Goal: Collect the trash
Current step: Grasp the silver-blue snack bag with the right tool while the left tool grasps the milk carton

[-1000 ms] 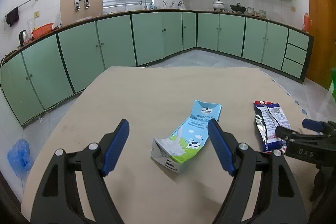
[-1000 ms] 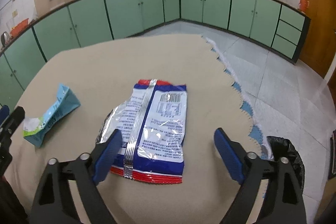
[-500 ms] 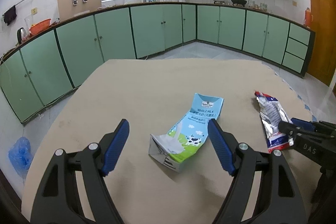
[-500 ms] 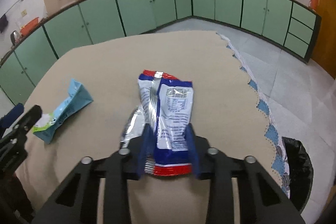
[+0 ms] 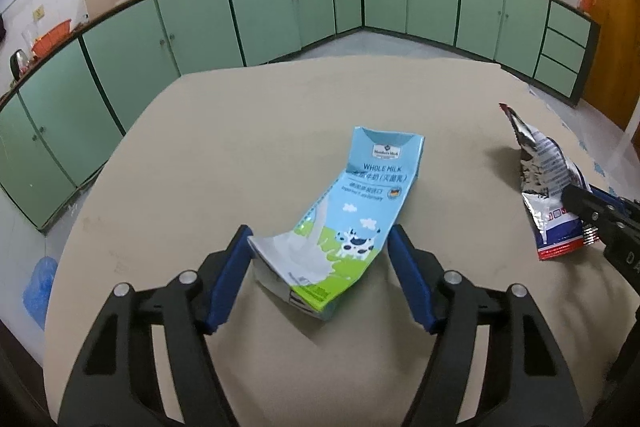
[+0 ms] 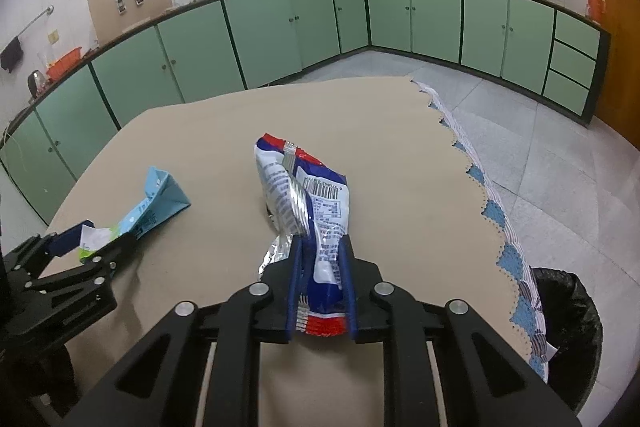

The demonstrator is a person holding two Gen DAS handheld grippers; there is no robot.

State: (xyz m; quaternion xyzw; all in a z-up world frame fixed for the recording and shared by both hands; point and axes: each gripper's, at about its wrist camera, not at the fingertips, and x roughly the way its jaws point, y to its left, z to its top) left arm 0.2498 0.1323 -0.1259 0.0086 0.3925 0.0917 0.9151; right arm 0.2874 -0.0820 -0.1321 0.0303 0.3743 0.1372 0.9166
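Since the earlier frame, the right gripper (image 6: 320, 267) has just been closing and now pinches the wrapper (image 6: 316, 203). The left gripper (image 5: 320, 247), fingers wide but narrowing, straddles the carton (image 5: 352, 219) mid-worktop (image 5: 240, 147); the bin (image 6: 568, 327) sits at 4 o'clock.

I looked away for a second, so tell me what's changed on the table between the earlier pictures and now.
The right gripper has been closing and now pinches the snack bag, crumpling it and tipping its far end up. The left gripper came forward and down; its jaws have been closing around the milk carton's near end, not yet clamping it. The carton still lies flat on the table.
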